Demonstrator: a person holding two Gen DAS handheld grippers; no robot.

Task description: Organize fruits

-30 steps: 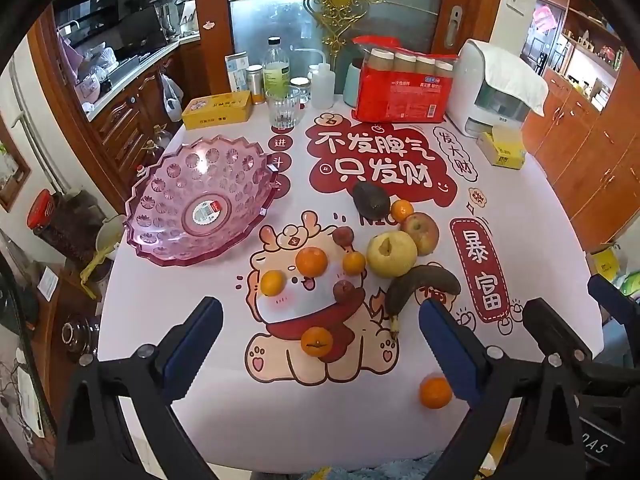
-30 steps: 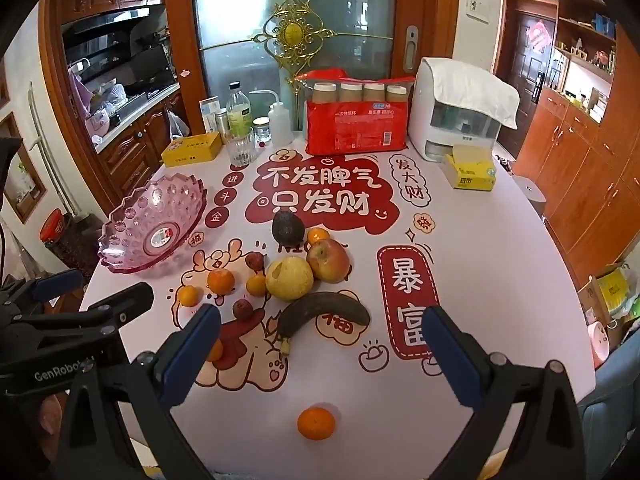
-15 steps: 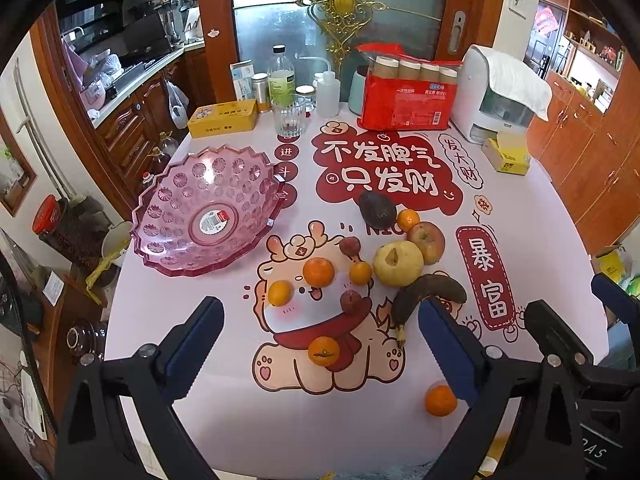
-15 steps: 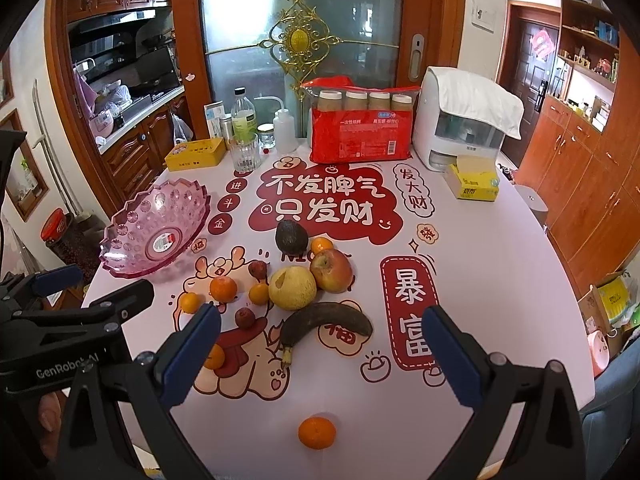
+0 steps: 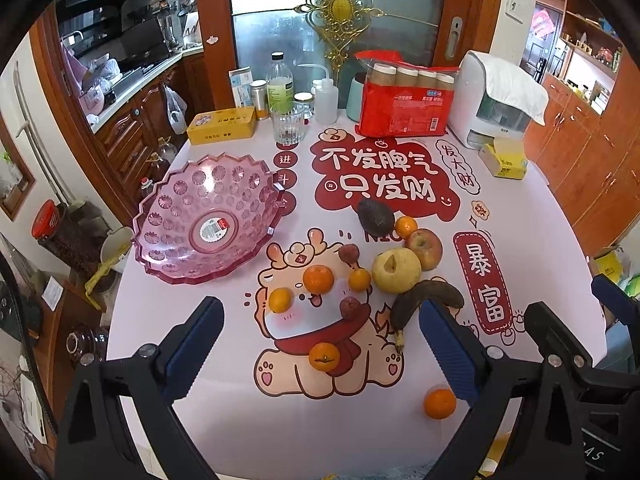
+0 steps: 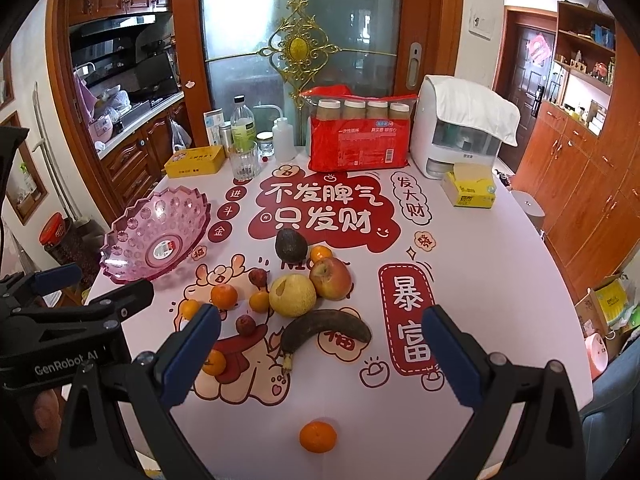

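An empty pink plastic bowl [image 5: 208,224] [image 6: 154,238] stands at the table's left. Fruit lies loose mid-table: a dark avocado [image 5: 375,213], a red apple [image 5: 424,249], a yellow pear [image 5: 396,271], a blackened banana [image 5: 426,300] [image 6: 325,330], several small oranges [image 5: 318,279] and dark small fruits [image 5: 349,253]. One orange [image 5: 440,403] [image 6: 318,436] lies alone near the front edge. My left gripper [image 5: 320,350] is open and empty above the front edge. My right gripper [image 6: 320,354] is open and empty, over the banana.
At the back stand a yellow tin [image 5: 222,125], a glass [image 5: 288,122], bottles [image 5: 280,86], a red pack of cups [image 5: 404,100], a white appliance [image 5: 496,100] and a yellow tissue box [image 5: 504,158]. Wooden cabinets [image 6: 580,184] stand right.
Both grippers have tilted or drawn back slightly, so the table scene sits lower in both views. Nothing on the table has moved.
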